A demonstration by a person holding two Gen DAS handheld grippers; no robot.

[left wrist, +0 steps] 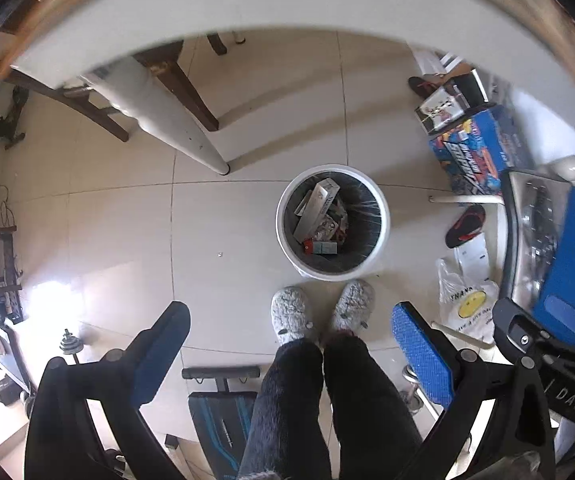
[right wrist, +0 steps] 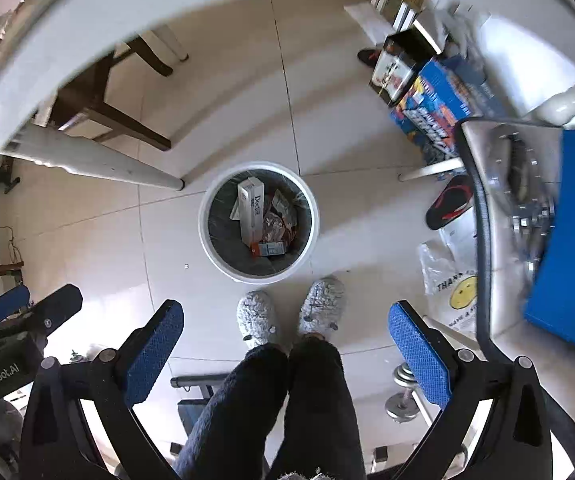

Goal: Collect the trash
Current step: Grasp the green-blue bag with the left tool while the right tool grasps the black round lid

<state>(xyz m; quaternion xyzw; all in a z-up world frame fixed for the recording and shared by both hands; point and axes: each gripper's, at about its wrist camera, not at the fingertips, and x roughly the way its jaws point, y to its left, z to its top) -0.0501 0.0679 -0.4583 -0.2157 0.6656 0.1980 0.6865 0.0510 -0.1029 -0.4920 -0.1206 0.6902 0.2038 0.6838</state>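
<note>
A round white trash bin with a dark liner stands on the tiled floor, holding a long white carton and several wrappers. Both grippers point down from well above it. My left gripper is open with nothing between its blue pads. My right gripper is open and empty too. In the left wrist view the right gripper shows at the right edge; in the right wrist view the left gripper shows at the left edge.
A person's legs and grey fluffy slippers stand just before the bin. A white table edge arcs overhead with its leg. Blue boxes, a flip-flop, a plastic bag and dumbbells lie right.
</note>
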